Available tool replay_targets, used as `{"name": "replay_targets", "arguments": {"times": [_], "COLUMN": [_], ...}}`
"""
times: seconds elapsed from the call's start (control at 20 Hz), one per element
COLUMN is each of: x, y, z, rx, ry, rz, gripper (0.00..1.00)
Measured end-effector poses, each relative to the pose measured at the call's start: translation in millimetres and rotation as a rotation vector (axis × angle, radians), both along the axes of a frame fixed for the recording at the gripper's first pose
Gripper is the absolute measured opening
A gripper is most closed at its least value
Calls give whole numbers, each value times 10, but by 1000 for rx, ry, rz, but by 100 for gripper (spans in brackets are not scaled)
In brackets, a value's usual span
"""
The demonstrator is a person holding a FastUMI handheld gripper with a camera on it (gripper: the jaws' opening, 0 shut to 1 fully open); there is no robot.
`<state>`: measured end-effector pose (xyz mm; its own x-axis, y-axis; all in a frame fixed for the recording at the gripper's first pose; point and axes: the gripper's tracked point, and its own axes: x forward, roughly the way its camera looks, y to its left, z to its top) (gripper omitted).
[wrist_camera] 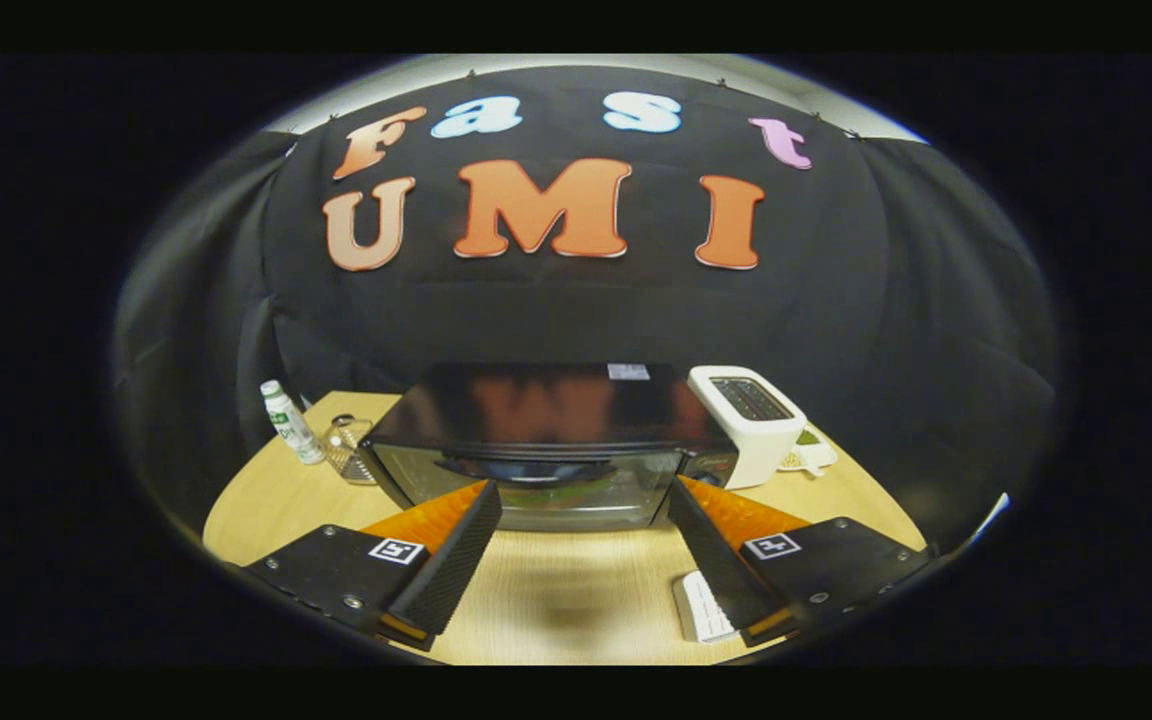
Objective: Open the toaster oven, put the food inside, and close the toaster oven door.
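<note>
A black toaster oven stands on the wooden table, just ahead of my fingers. Its glass door is closed, with a dark handle bar across the top of the door. Something green shows dimly through the glass. My gripper is open, its two fingers spread wide, their tips close to the door's lower corners. Nothing is between them. The fingers hover above the table top.
A white pop-up toaster stands right of the oven, with a small plate behind it. Left of the oven are a wire basket and a small bottle. A white flat object lies under the right finger.
</note>
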<state>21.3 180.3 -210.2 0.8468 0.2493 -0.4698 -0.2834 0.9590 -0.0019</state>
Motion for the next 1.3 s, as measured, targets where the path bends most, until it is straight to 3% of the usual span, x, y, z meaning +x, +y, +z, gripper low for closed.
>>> {"name": "replay_targets", "arguments": {"times": [0.35,1.3], "x": [-5,-108], "y": [-169,-815], "z": [627,1744], "rx": [113,122], "ry": [-78,-315], "rz": [-31,-76], "gripper": [100,100]}}
